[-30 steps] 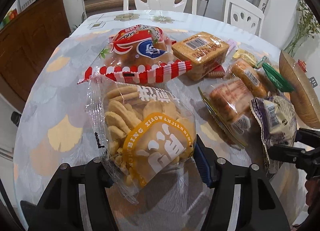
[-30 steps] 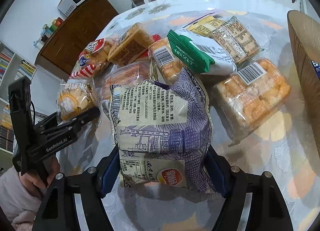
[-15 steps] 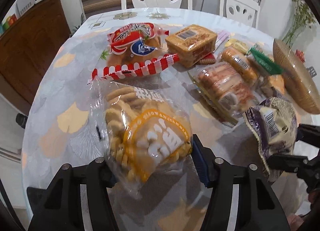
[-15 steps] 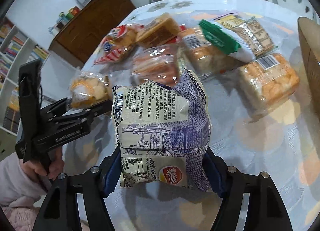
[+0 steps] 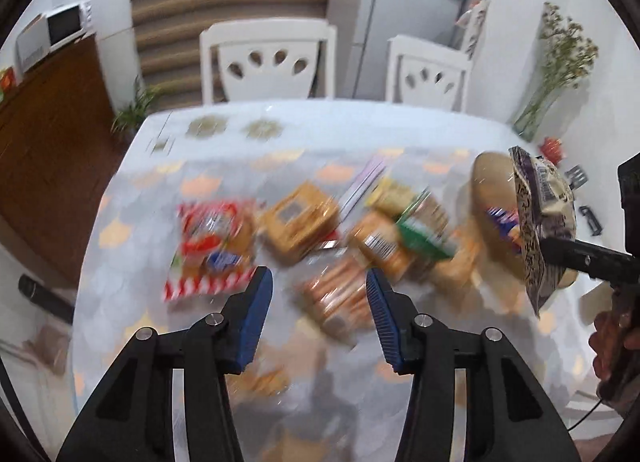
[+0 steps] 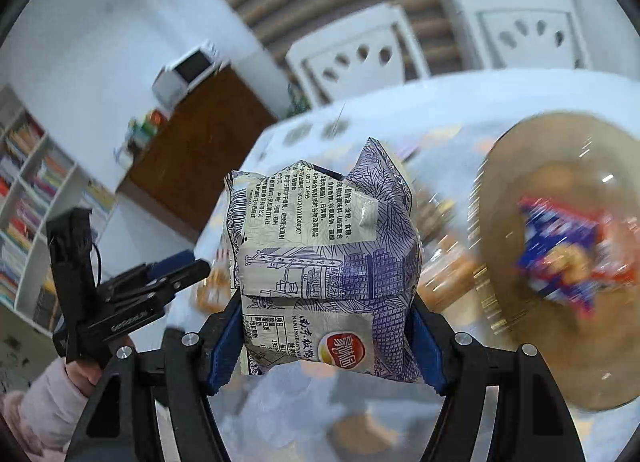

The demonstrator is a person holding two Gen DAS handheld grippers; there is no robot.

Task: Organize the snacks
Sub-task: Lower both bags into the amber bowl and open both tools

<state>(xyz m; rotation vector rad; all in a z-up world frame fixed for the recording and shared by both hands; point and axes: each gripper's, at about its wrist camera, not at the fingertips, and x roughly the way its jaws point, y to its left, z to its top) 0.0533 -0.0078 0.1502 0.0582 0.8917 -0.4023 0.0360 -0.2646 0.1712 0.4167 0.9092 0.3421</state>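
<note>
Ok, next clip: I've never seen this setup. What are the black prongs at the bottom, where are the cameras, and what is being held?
There is no robot here. A person carries a hand-held gripper in each hand, and each has a wide-angle camera looking along its two black fingers. That is why prongs fill the bottom of both views.

In the left wrist view, the left hand-held gripper has nothing between its jaws, which are closing. Below it, blurred snack packs lie on the table.

In the right wrist view, the right hand-held gripper clamps a purple-and-white snack bag. To its right, a brown bowl holds a blue-and-red packet.
</note>
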